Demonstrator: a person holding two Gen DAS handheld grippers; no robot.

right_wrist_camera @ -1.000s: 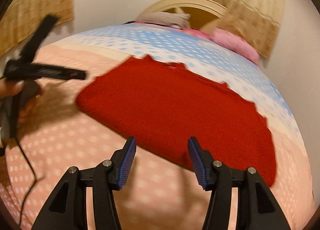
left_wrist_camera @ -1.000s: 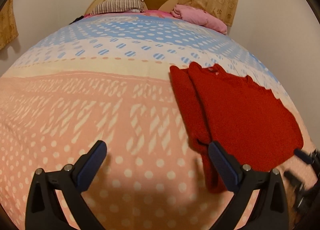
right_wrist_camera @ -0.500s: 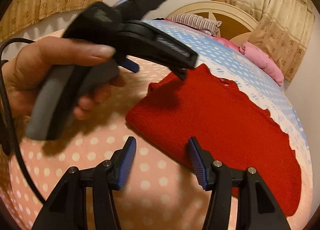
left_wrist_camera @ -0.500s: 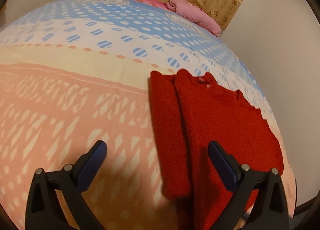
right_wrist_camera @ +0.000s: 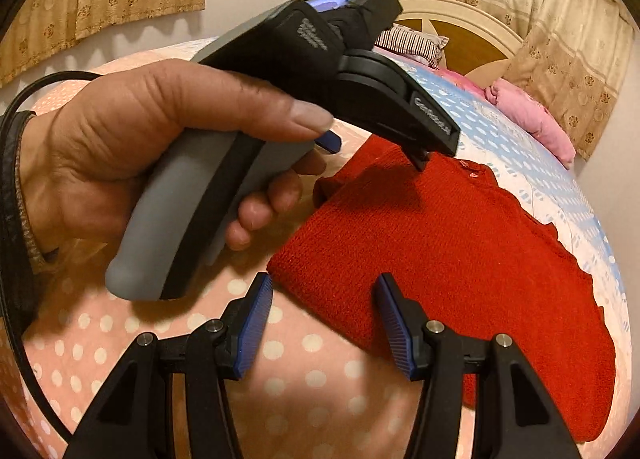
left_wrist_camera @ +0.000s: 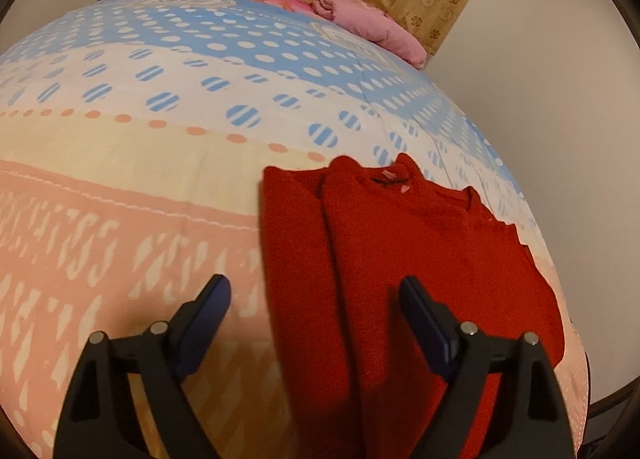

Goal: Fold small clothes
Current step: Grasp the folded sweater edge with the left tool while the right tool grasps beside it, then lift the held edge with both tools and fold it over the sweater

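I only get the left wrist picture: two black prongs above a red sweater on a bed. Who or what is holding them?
Observer: A person's hand grips the left gripper by a grey handle. Its jaws have just been closing a little, with the red sweater lying below them, not pinched.
Operator: Is there a second one of these?
Observer: Yes. The right gripper hovers open at the sweater's near corner, with nothing clamped.
Operator: Is anything attached to them?
Observer: A black cable loops back past the wrist of that hand.
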